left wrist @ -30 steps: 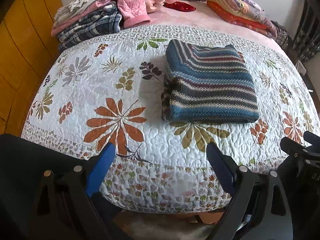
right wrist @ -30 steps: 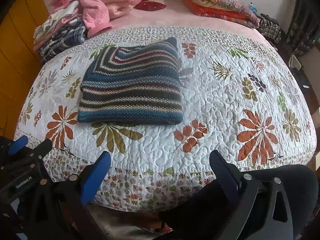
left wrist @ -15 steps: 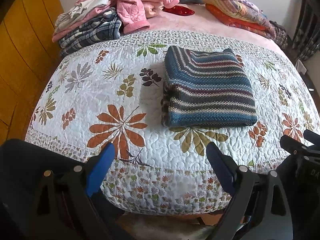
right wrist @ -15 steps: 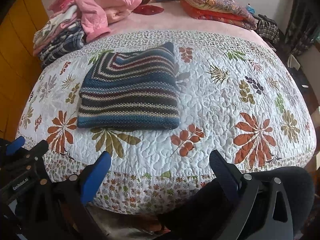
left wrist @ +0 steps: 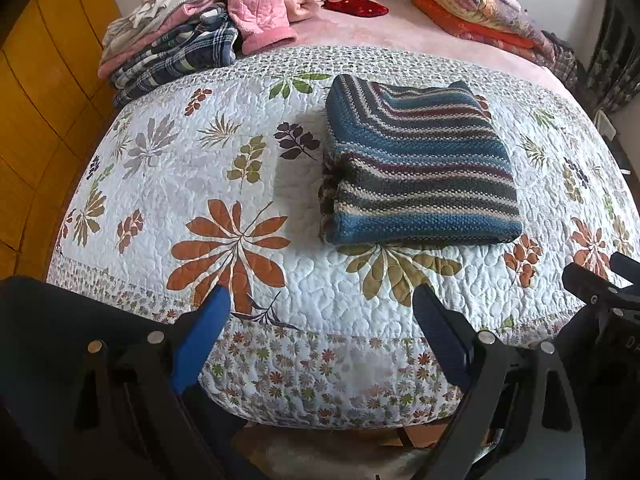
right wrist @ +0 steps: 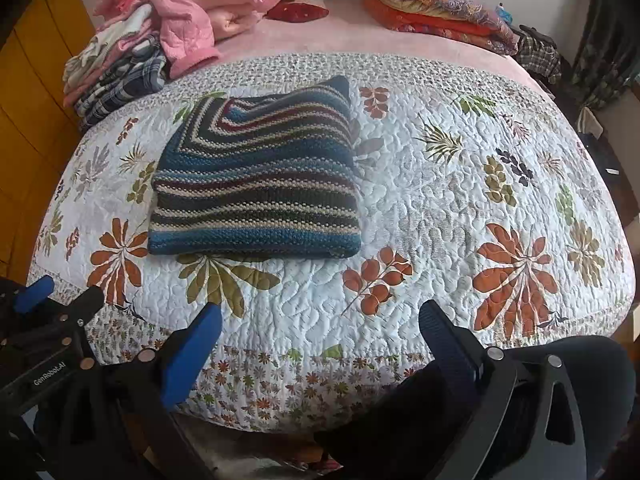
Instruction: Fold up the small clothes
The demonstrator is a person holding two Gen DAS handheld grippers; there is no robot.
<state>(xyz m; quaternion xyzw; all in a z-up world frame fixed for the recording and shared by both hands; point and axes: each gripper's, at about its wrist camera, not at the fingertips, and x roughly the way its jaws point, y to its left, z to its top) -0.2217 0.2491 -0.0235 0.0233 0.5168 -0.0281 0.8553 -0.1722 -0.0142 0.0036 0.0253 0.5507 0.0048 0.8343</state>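
- Left wrist view: compared with a second ago, the quilt [left wrist: 168, 184] sits lower in frame, as I raise both tongs.
- My left gripper [left wrist: 320, 316] and right gripper [right wrist: 318, 322] stay spread apart, empty, near the quilt's front edge.
- Knitted striped sweater [right wrist: 256, 184], chunky and folded square, lies at the quilt's middle.

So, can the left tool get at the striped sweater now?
Probably yes. The left tool is open and empty, and only bare quilt lies between it and the folded striped sweater.
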